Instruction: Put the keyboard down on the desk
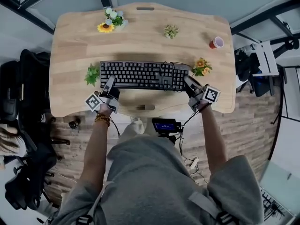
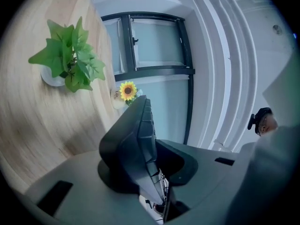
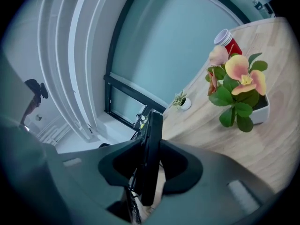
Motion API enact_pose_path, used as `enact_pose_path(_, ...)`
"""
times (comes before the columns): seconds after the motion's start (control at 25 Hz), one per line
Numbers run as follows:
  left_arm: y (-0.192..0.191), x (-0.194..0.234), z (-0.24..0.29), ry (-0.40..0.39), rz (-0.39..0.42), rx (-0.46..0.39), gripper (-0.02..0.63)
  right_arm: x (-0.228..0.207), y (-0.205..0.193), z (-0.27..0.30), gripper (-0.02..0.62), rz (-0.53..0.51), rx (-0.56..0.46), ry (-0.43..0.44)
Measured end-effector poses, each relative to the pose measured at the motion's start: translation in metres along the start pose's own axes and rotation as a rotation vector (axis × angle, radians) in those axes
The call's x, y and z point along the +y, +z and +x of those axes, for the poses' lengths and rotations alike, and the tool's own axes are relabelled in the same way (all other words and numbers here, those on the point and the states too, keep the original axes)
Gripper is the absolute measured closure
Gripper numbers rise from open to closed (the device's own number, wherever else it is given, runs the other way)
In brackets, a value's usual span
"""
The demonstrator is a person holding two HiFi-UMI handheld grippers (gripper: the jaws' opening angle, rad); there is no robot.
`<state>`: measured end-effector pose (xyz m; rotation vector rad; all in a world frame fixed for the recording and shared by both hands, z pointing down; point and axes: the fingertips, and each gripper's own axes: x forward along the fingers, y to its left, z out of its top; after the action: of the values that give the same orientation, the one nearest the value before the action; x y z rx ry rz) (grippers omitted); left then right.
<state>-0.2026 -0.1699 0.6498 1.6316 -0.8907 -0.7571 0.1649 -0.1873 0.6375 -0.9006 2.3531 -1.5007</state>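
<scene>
A black keyboard lies level over the front half of the wooden desk. Its shadow falls on the wood beyond its far edge, so it looks slightly raised. My left gripper is shut on the keyboard's front left edge, and my right gripper is shut on its front right corner. In the left gripper view the keyboard runs edge-on between the pads of the left gripper. In the right gripper view the thin edge of the keyboard is pinched by the right gripper.
A green leafy plant stands just left of the keyboard, and a potted orange flower just right of it. At the back of the desk are a sunflower, a small plant and a red cup.
</scene>
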Motion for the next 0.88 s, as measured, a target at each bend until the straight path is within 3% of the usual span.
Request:
enact_pose_path(0.56, 0.008, 0.039, 0.028, 0.105, -0.002, -0.003, 0.505, -0.043, 0.010, 0.019, 0.471, 0.124, -0.098, -0.085)
enact_pose_path(0.68, 0.008, 0.051, 0.029, 0.139, -0.003, 0.000, 0.505, -0.057, 0.007, 0.020, 0.469, 0.146, -0.114, -0.137)
enact_pose_path(0.88, 0.009, 0.055, 0.034, 0.146, -0.031, -0.019, 0.505, -0.067, 0.010, 0.024, 0.469, 0.181, -0.154, -0.171)
